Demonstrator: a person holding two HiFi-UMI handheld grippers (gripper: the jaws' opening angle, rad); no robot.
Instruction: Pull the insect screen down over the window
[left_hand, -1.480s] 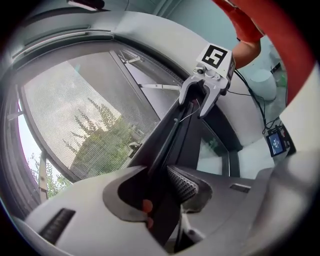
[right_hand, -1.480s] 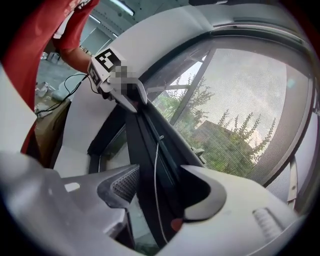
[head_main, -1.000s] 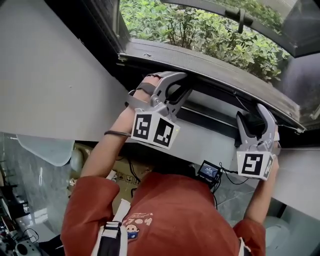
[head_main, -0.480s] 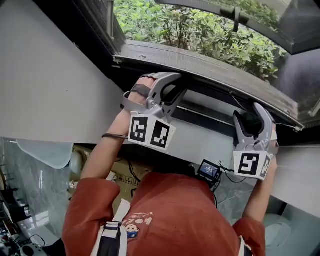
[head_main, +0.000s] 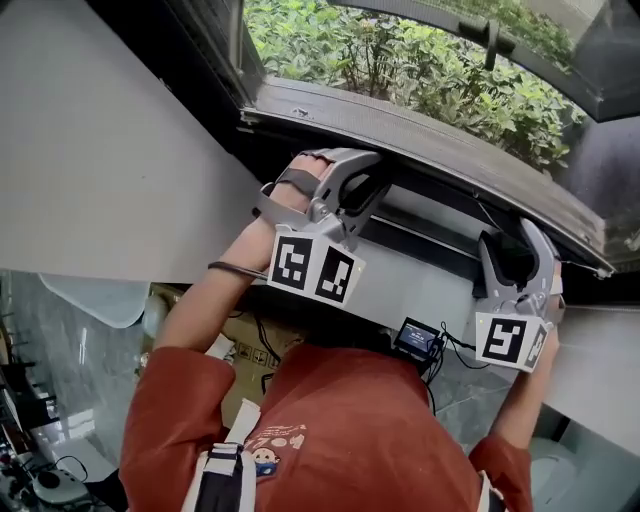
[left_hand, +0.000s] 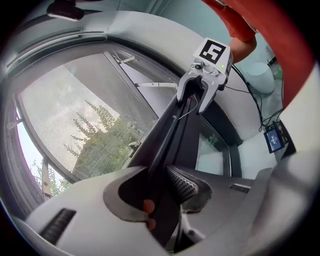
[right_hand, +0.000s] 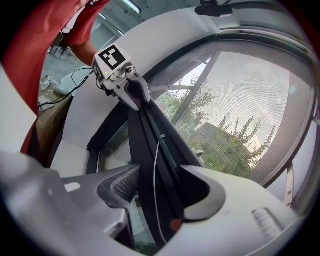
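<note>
the left gripper (head_main: 362, 185) and the right gripper (head_main: 512, 250) each had their fingers spread wide yet closed on the dark pull bar (left_hand: 167, 140), with the insect screen (left_hand: 75, 115) stretched over the window beyond. the pull seemed nearly done. the next move called for seating the bar level against the sill (head_main: 420, 288) at centre frame, where little room looked left.

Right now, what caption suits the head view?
The left gripper and right gripper clamp the dark insect-screen pull bar.

green shrubs (head_main: 400, 70), small display (head_main: 417, 341)
</note>
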